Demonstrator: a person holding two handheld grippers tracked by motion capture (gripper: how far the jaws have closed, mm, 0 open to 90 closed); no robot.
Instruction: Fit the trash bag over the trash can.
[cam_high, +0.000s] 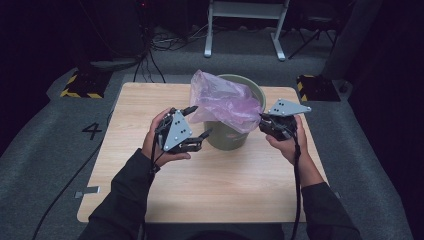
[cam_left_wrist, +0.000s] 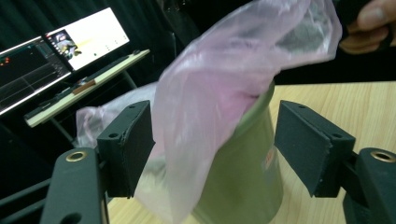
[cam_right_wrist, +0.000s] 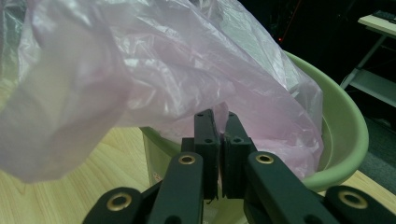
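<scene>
The thin pink translucent plastic bag (cam_high: 225, 102) is pinched at its edge by the right gripper (cam_high: 262, 121), whose two black jaws are pressed together on the film in the right gripper view, the sheet (cam_right_wrist: 154, 70) billowing up and away from them; that gripper sits at about three o'clock of the bucket, held in the person's right hand (cam_high: 285, 142), with the grey three-cornered plate (cam_high: 289, 107) on top. The left gripper (cam_high: 199, 121) stands with its jaws wide apart and nothing pressed between its pads; in the left gripper view the bag (cam_left_wrist: 224, 93) and the bucket wall (cam_left_wrist: 247, 177) lie ahead in the gap between the jaws, not touched by them; it is held in the left hand (cam_high: 159, 145) at about nine o'clock of the bucket. The bag lies draped over the mouth of the round pale green plastic bucket (cam_high: 227, 137), bunched toward its ten o'clock side and hanging partly down the outside. The bucket stands upright on the light wooden table (cam_high: 210, 185), toward the table's twelve o'clock edge. In the left gripper view, lit monitors (cam_left_wrist: 51, 51) stand on a desk well beyond the table.
</scene>
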